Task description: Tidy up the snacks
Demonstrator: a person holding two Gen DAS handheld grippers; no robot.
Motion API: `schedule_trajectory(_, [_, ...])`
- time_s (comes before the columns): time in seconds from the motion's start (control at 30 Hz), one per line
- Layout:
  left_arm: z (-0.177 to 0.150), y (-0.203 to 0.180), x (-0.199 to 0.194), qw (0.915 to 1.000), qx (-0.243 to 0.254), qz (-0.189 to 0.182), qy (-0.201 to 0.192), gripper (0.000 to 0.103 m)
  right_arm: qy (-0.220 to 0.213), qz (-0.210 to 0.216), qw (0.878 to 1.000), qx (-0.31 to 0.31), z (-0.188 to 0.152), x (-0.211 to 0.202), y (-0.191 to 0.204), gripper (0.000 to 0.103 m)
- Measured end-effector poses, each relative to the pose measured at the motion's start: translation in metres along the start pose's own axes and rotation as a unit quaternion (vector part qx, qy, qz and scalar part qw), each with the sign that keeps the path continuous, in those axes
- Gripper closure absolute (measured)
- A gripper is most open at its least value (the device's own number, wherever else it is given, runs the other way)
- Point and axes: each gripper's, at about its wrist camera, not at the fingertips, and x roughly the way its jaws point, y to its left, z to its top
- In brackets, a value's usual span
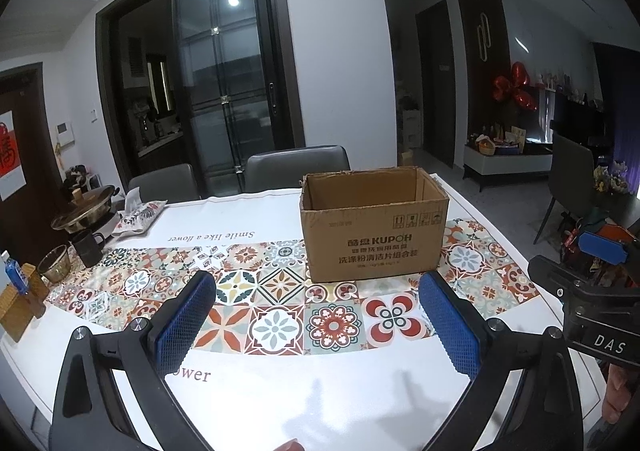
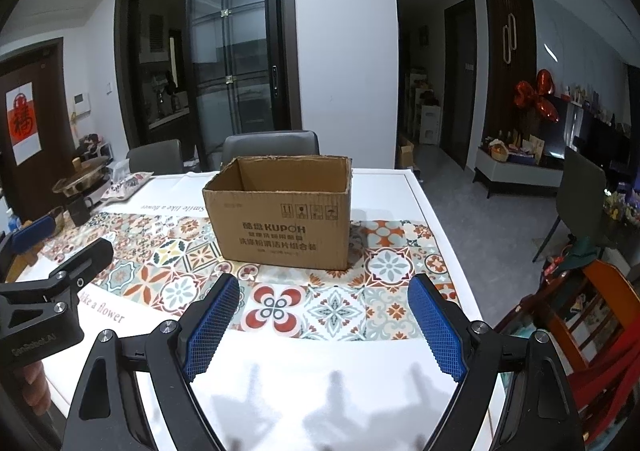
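The box (image 1: 374, 227) was matt brown cardboard, its top edges rough and torn. The tablecloth (image 1: 256, 391) looked smooth, faintly glossy. Both grippers' pads (image 2: 212, 327) were blue, mesh-textured — set on matt black plastic with metal screws.

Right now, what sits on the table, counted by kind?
Cardboard box: 1, open top
Patterned snack bag: 1
Metal pot: 1
Dark mug: 1
Glass bowl: 1
Blue-capped bottle: 1
Woven holder: 1
Total: 7
Both grippers, left and right, hang open, fingers holding nothing.
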Motion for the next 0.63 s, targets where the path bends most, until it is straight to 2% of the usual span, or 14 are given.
schedule_trajectory(0.63, [-0.0028,0.0041,0.0100,0.9997,-0.012,-0.010,0.022,0.000,0.009,-0.004,1.000,-0.006,-0.0007,0.0074,0.0025,0.016])
